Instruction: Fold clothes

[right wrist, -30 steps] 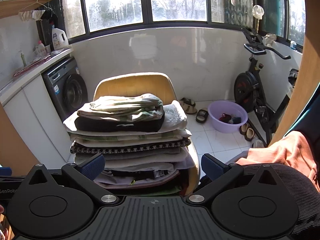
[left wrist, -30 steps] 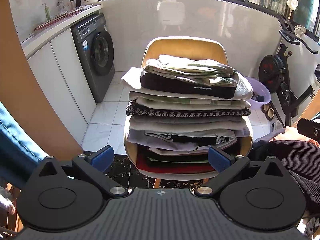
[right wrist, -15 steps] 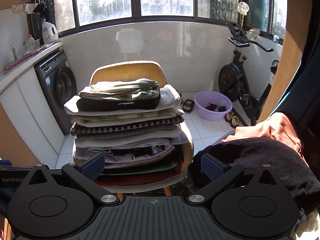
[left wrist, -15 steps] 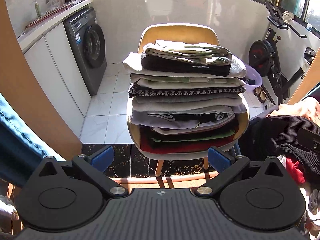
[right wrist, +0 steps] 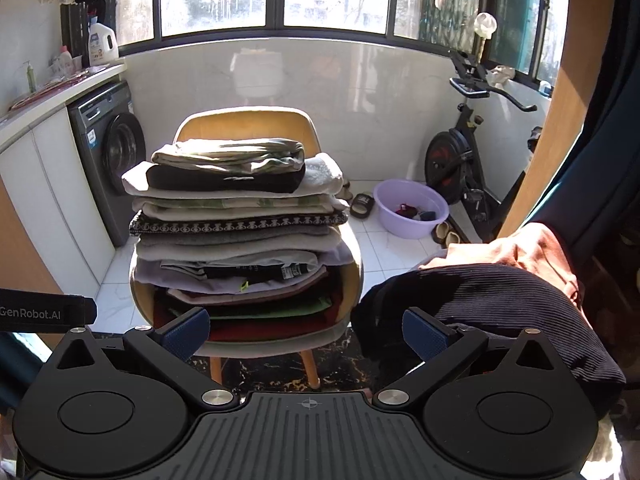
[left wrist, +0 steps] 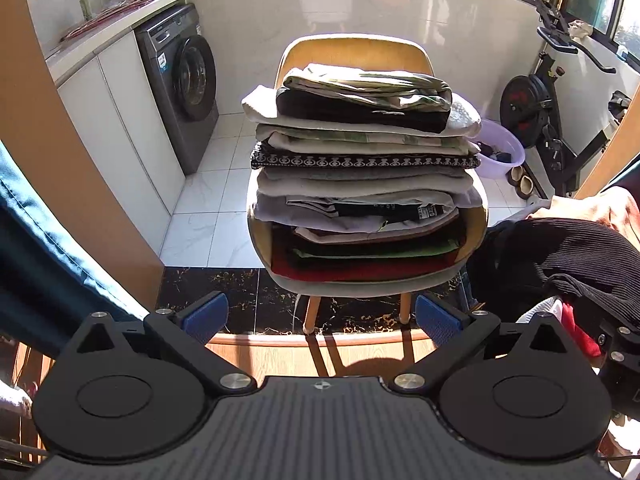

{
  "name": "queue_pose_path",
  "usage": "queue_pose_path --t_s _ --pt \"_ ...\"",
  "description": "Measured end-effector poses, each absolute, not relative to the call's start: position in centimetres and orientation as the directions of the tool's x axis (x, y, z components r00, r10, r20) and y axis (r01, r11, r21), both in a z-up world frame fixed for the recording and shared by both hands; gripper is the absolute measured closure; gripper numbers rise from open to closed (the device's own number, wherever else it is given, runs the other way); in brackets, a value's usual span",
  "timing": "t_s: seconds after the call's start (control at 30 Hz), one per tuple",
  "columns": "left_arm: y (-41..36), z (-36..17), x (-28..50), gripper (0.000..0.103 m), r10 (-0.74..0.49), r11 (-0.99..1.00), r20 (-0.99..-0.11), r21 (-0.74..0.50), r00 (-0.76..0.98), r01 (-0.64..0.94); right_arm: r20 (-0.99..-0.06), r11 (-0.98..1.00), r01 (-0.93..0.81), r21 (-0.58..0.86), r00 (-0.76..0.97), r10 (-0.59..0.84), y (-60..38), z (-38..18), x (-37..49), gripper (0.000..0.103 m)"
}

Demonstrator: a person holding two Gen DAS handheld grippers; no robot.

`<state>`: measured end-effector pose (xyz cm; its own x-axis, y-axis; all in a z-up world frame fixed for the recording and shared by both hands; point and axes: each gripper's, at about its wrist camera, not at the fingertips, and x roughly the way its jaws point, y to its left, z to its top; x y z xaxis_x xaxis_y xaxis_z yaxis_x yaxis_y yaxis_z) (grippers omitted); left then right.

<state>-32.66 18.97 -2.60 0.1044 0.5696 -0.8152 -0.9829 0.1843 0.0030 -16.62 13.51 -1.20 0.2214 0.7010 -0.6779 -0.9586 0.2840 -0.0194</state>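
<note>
Fingers on the left gripper (left wrist: 320,316) and right gripper (right wrist: 306,334) are spread wide, holding nothing, both facing the folded stack (left wrist: 360,176) on the far chair (left wrist: 352,50).

Everything's pretty shiny in here: glossy white wall tiles (right wrist: 320,80), polished black marble sill (left wrist: 240,300), smooth plastic basin (right wrist: 400,220). The chair (left wrist: 352,54) looks like smooth wood. The stack of clothes (left wrist: 360,184) is soft matt cloth, and the dark sweater (right wrist: 500,304) is ribbed knit.
</note>
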Motion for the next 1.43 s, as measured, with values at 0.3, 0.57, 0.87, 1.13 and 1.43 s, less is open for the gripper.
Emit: queue_pose_path --t_s 0.3,0.57,0.87,1.13,1.43 --pt "17.4 -2.4 -30.5 0.001 0.566 0.183 -0.815 -0.019 0.121 -0.983 -0.657 0.283 -0.959 0.014 0.205 0.726 12.5 -0.9 -13.3 0.001" --pt "16.3 -1.9 -29.3 0.001 0.589 0.169 -0.803 0.016 0.088 -0.986 -0.648 0.266 -0.964 0.026 0.187 0.738 12.2 -0.6 -12.0 0.001" --pt "15.8 -1.7 -28.9 0.001 0.598 0.169 -0.797 0.019 0.087 -0.985 -0.644 0.254 -0.967 0.02 0.182 0.743 11.9 -0.5 -11.8 0.001" --pt "15.6 -1.9 -28.0 0.001 0.589 0.207 -0.802 0.032 0.099 -0.978 -0.649 0.272 -0.962 0.021 0.194 0.736 11.6 -0.6 -11.5 0.001" --pt "15.8 -2.0 -27.3 0.001 0.583 0.242 -0.803 0.03 0.121 -0.97 -0.652 0.294 -0.956 0.021 0.21 0.728 11.5 -0.8 -11.1 0.001"
